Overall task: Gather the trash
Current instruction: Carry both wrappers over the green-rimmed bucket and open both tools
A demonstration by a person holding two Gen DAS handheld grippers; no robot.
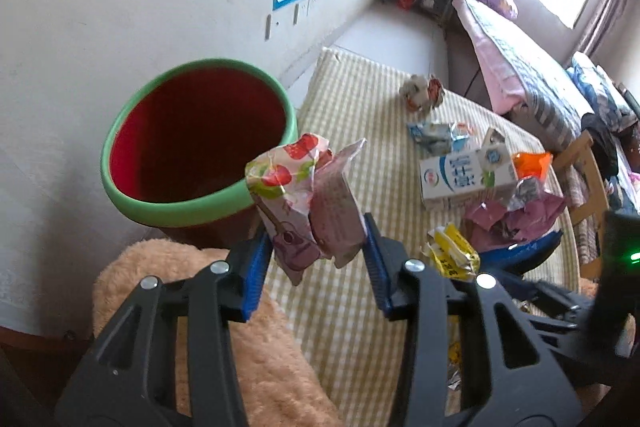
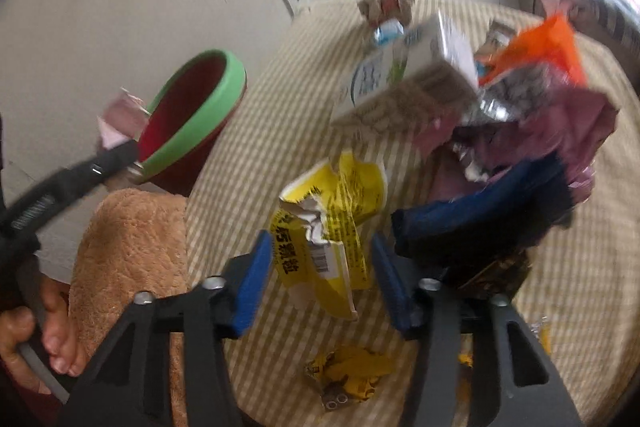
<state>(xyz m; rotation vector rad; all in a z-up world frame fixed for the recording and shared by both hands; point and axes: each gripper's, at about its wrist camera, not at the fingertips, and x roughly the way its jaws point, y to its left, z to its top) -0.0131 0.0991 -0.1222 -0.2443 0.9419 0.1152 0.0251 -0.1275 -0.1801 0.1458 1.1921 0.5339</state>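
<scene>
Gaping red bin [image 1: 192, 143] – inside dark, nothing visible.

Window glare, fisheye warp, motion blur.

bin [image 1: 200, 143]: red inside, green rim, tilted, mouth open, standing at the table's wall side
pink carton [image 1: 316, 211]: crushed, cherry and guitar print, raised off the cloth just beside the bin's rim, pinched at its lower end
yellow wrapper [image 2: 332, 231]: torn, crumpled, black print and barcode, lying on the checked cloth
milk carton [image 1: 468, 175]: white and blue, on its side mid-table
pile [image 1: 516, 211]: pink, silver, orange and blue wrappers touching the milk carton
far scraps [image 1: 422, 93]: crumpled, near the table's far edge
</scene>
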